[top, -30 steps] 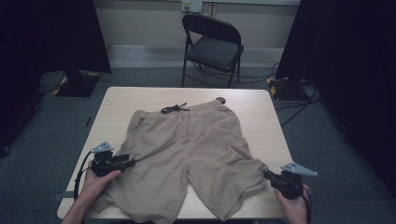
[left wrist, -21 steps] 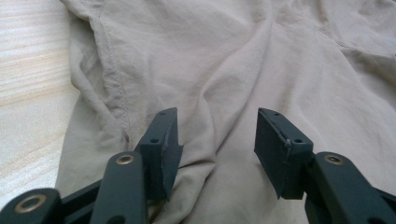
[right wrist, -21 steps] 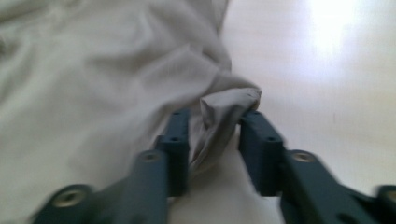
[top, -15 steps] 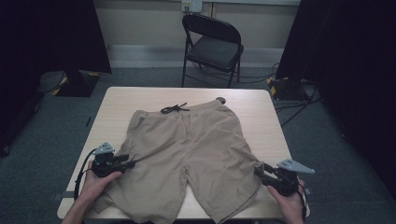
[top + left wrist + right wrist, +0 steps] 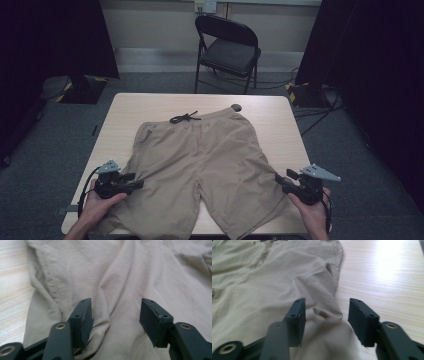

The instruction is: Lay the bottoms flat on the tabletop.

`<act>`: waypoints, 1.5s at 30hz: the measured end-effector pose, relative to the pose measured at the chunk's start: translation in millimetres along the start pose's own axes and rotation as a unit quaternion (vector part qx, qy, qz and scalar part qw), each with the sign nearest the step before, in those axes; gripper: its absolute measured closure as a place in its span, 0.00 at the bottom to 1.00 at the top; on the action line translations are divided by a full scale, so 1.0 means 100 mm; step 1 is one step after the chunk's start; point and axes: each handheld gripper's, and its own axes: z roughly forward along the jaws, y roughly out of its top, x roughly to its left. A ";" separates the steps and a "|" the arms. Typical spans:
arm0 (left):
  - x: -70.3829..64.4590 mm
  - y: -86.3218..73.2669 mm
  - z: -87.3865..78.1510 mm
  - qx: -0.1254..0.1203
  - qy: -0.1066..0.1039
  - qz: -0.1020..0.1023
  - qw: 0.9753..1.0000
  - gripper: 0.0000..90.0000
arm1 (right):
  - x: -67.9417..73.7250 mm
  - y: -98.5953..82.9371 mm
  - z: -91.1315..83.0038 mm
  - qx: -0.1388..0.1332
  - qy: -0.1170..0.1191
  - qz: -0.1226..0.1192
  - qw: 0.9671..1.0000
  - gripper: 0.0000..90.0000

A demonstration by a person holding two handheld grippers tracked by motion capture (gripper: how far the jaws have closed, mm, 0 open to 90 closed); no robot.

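Both grippers sit at the near edge of the table, each with its jaws spread apart and gripping nothing; the left gripper [image 5: 131, 183] lies low over the outer side of the left leg of the khaki shorts [image 5: 207, 167], pointing right across the cloth, and in its own view the left gripper [image 5: 115, 315] straddles a raised fold of fabric; the right gripper [image 5: 281, 180] points left at the hem of the right leg, and in the right gripper view the right gripper [image 5: 325, 315] has the bunched edge of the cloth between its open jaws; a hand holds each from below, forearms coming in from the near side; the shorts lie flat and spread on the pale wooden table [image 5: 280, 125], waistband far, with a dark drawstring [image 5: 184, 118] knotted at its middle; a small round grey object [image 5: 236, 107] rests just beside the waistband's right end; beyond the table, a black folding chair [image 5: 227, 50] stands on grey carpet against a light wall, dark curtains to left and right.
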 end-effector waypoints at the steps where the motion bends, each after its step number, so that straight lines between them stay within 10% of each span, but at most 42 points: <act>1: 0.00 0.02 0.00 0.004 -0.003 -0.005 1.000 0.47 | 0.01 0.00 0.00 0.000 0.005 -0.003 1.000 0.55; 7: 0.06 0.19 -0.02 -0.009 -0.009 -0.018 1.000 0.47 | 0.14 -0.03 0.26 0.032 0.052 -0.025 0.998 0.73; 13: 0.25 0.33 -0.07 -0.030 0.000 -0.039 0.999 0.52 | 0.17 -0.17 0.56 0.093 0.042 -0.045 0.994 0.72; 24: 0.35 0.21 0.04 -0.014 0.017 -0.049 0.999 0.54 | 0.20 -0.43 0.28 0.105 0.069 -0.046 0.991 0.70; 32: 0.31 0.19 0.11 -0.010 0.032 -0.039 0.999 0.53 | 0.47 -0.47 0.20 0.128 0.114 -0.081 0.982 0.67; 38: 0.19 0.15 0.08 0.004 0.032 -0.009 0.999 0.53 | 0.46 -0.16 0.33 0.081 0.099 -0.080 0.989 0.57; 45: 0.21 0.13 0.06 0.001 0.016 -0.024 1.000 0.60 | 0.35 0.33 0.84 0.046 0.056 -0.069 0.995 0.47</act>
